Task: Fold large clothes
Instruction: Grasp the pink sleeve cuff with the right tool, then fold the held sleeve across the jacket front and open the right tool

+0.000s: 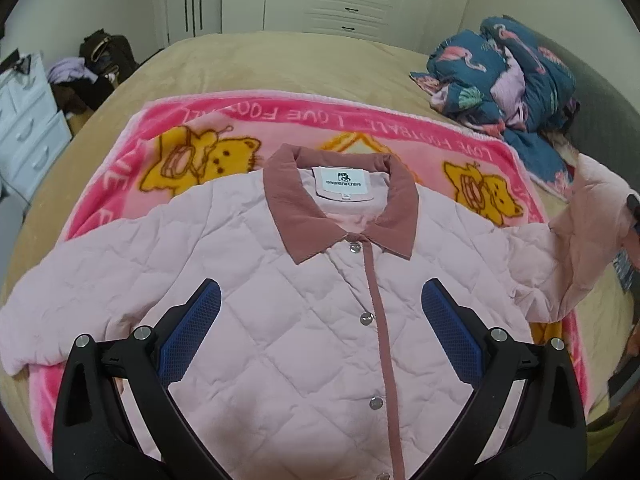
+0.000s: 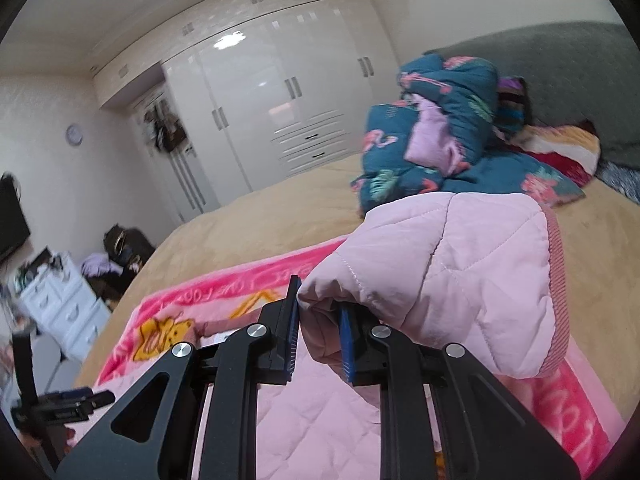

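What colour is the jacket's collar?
Dusty rose, darker than the pale pink quilted jacket; the collar shows best in the left wrist view.

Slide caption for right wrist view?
Right gripper clamps the pink quilted jacket's sleeve, lifted above the pink blanket.

Readable text on the blanket border

The pink blanket [image 1: 532, 184] under the quilted jacket [image 1: 280, 300] carries "LOVE FOOTBALL" upside down in white along its border; the white neck label [image 1: 343, 182] inside the jacket's collar has print too small to read.

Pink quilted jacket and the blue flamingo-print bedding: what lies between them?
In the left wrist view, the pink cartoon-bear blanket, then bare tan bedspread.
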